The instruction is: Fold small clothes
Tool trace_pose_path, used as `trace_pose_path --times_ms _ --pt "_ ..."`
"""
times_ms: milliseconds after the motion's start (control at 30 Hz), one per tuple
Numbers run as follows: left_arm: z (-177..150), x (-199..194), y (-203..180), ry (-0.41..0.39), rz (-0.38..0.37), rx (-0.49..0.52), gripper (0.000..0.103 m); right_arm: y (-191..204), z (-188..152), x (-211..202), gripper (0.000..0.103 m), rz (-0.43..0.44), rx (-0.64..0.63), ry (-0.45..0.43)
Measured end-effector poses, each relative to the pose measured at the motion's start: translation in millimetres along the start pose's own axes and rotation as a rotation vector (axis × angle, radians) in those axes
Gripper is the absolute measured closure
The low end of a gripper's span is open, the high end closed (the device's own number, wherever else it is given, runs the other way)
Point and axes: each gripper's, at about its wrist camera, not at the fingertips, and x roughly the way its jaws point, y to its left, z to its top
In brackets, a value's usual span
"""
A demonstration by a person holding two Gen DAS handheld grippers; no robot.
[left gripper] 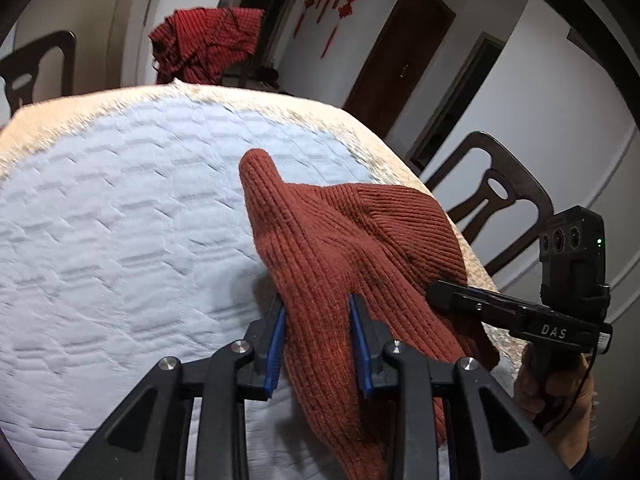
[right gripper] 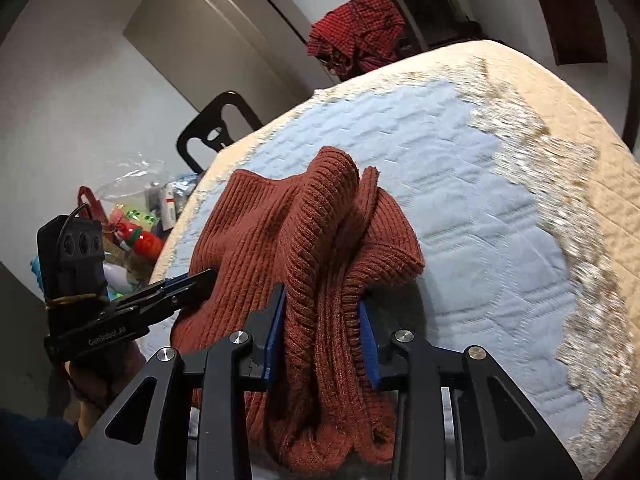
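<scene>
- My left claw point(left gripper: 318, 344) was clamped on a bunched strip of the rust knit garment point(left gripper: 352, 248); my right claw point(right gripper: 322, 336) gripped a thicker gathered fold of it.
- The garment hung between the two claws, held just above the worktop's point(right gripper: 480, 200) near edge, its long axis running claw to claw; both were equally near.
- Farther off, well apart: dark chairs point(left gripper: 496, 200) and a red checked cloth point(left gripper: 208, 44); nothing obstructed the quilted surface ahead.
</scene>
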Motion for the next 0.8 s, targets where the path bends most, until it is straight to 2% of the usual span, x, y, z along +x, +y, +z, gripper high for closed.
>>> trace_pose_path --times_ms 167,400,633,733,800 --pt "8.4 -21.9 26.9 -0.038 0.067 -0.004 0.071 27.8 9.8 29.0 0.069 0.044 -0.017 0.008" --pt "19.4 -54.3 96.9 -0.084 0.143 -0.094 0.071 77.6 23.2 91.6 0.069 0.131 -0.052 0.053" --pt "26.2 -83.4 155.3 -0.137 0.213 -0.137 0.071 128.4 37.8 144.6 0.069 0.185 -0.105 0.084" --pt "19.2 -78.7 181.0 -0.122 0.221 -0.161 0.07 132.9 38.5 173.4 0.068 0.178 -0.098 0.111" --pt "8.4 -65.6 197.1 -0.08 0.243 -0.189 0.07 127.6 35.0 188.3 0.065 0.143 -0.082 0.136"
